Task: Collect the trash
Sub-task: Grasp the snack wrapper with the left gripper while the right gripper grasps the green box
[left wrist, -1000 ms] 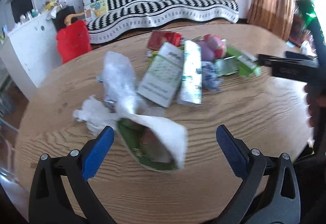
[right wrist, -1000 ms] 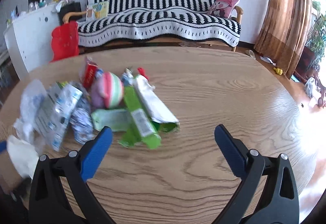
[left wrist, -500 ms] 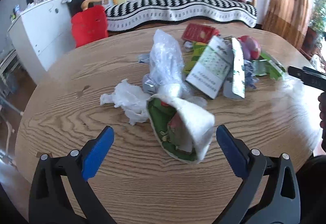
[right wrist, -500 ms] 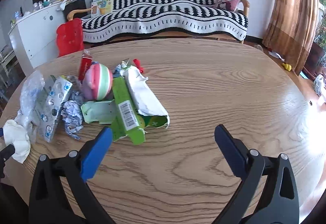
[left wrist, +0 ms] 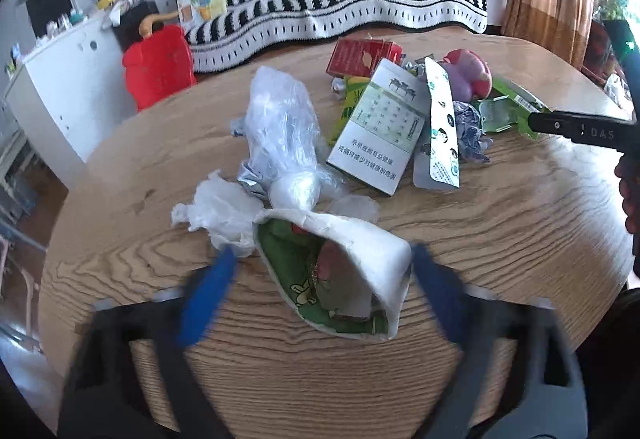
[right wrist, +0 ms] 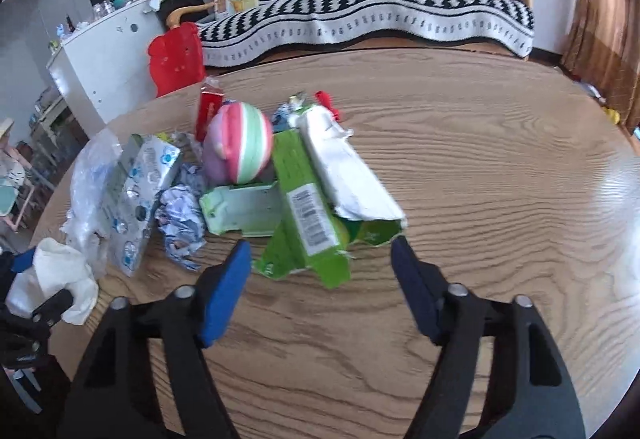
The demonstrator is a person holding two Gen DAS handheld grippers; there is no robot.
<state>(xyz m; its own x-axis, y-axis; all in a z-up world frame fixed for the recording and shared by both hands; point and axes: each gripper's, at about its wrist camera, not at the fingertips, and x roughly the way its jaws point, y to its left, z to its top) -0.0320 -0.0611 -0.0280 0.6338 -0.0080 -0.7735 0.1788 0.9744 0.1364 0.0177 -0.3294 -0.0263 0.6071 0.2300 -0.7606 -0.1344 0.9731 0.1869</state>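
A pile of trash lies on a round wooden table [left wrist: 500,239]. In the left wrist view my left gripper [left wrist: 320,271] is open, its blue fingers on either side of a torn green-and-white wrapper [left wrist: 340,279]. Behind it lie crumpled clear plastic [left wrist: 284,127], white tissue [left wrist: 216,207] and a white carton [left wrist: 380,127]. In the right wrist view my right gripper [right wrist: 320,263] is open around the near end of a flattened green box [right wrist: 304,215]. A white-and-green bag [right wrist: 344,171] and a pink-and-green ball [right wrist: 240,143] lie beside it.
A red packet [left wrist: 360,55], crumpled foil [right wrist: 180,223] and a blue-printed carton [right wrist: 136,191] lie in the pile. A striped sofa [right wrist: 360,11], a red chair [right wrist: 176,59] and a white cabinet [right wrist: 104,55] stand beyond the table. The left gripper shows at the left edge [right wrist: 36,315].
Both grippers have moved forward to the trash and their fingers have narrowed. The left now brackets the torn wrapper, the right the green box.
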